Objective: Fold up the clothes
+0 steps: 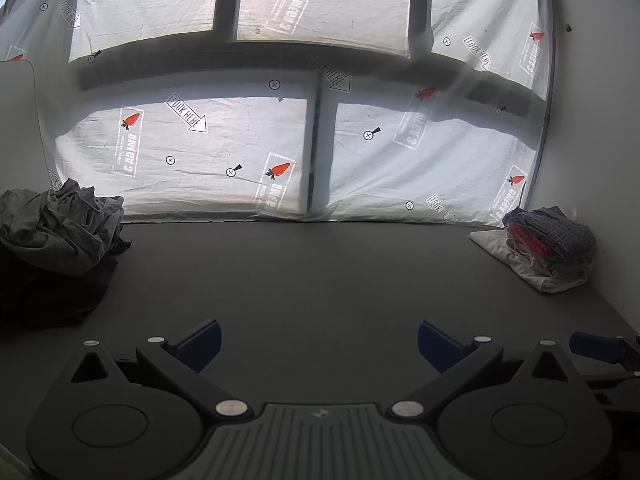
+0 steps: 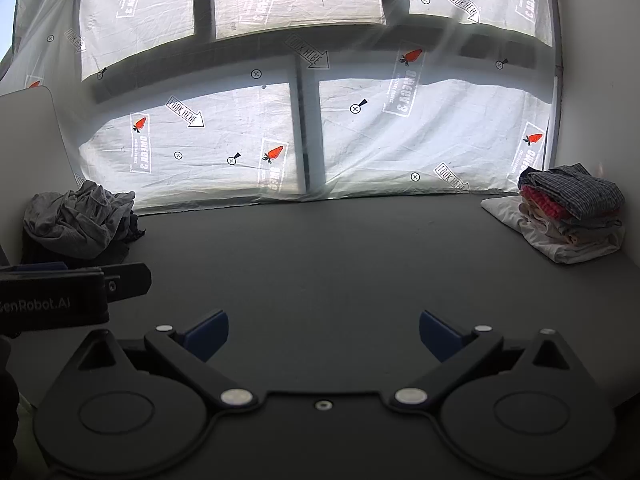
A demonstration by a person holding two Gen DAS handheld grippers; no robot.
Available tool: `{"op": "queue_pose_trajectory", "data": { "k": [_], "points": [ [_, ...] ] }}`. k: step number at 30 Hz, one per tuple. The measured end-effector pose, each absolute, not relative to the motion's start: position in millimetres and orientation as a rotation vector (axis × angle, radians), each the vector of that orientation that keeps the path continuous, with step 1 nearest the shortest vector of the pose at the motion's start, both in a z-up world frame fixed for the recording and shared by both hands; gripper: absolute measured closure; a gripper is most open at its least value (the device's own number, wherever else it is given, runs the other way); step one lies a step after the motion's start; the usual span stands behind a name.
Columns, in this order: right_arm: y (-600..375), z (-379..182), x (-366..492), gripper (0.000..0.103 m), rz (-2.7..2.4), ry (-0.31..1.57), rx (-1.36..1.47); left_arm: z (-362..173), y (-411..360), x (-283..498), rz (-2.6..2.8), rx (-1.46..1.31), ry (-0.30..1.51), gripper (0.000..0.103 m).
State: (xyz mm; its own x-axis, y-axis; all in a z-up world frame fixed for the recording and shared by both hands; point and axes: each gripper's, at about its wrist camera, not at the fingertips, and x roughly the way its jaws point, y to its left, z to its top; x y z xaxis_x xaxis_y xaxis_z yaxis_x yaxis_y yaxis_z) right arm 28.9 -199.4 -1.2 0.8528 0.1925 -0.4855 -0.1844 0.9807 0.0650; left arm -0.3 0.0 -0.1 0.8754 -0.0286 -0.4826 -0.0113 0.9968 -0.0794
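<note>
A heap of crumpled grey and dark clothes [image 1: 60, 236] lies at the far left of the dark table [image 1: 320, 272]; it also shows in the right wrist view [image 2: 80, 220]. A stack of folded clothes [image 1: 548, 248], a blue checked piece on top and white at the bottom, sits at the far right, also seen in the right wrist view [image 2: 568, 212]. My left gripper [image 1: 319, 344] is open and empty above the table's near middle. My right gripper [image 2: 324, 336] is open and empty beside it. The left gripper's body [image 2: 68, 292] shows at the left of the right wrist view.
A printed white sheet [image 1: 240, 140] covers the window behind the table's far edge. A white wall [image 1: 592, 120] stands at the right. A pale panel [image 1: 16, 120] stands at the far left. The right gripper's blue finger [image 1: 596, 346] shows at the right of the left wrist view.
</note>
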Motion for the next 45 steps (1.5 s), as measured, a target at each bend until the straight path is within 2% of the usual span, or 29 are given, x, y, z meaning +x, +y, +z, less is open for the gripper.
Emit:
{"op": "queue_pose_trajectory", "data": {
  "k": [45],
  "points": [
    [-203, 2, 23, 0.000, 0.194, 0.502, 0.025, -3, -3, -13, -0.009, -0.062, 0.499, 0.000]
  ]
}}
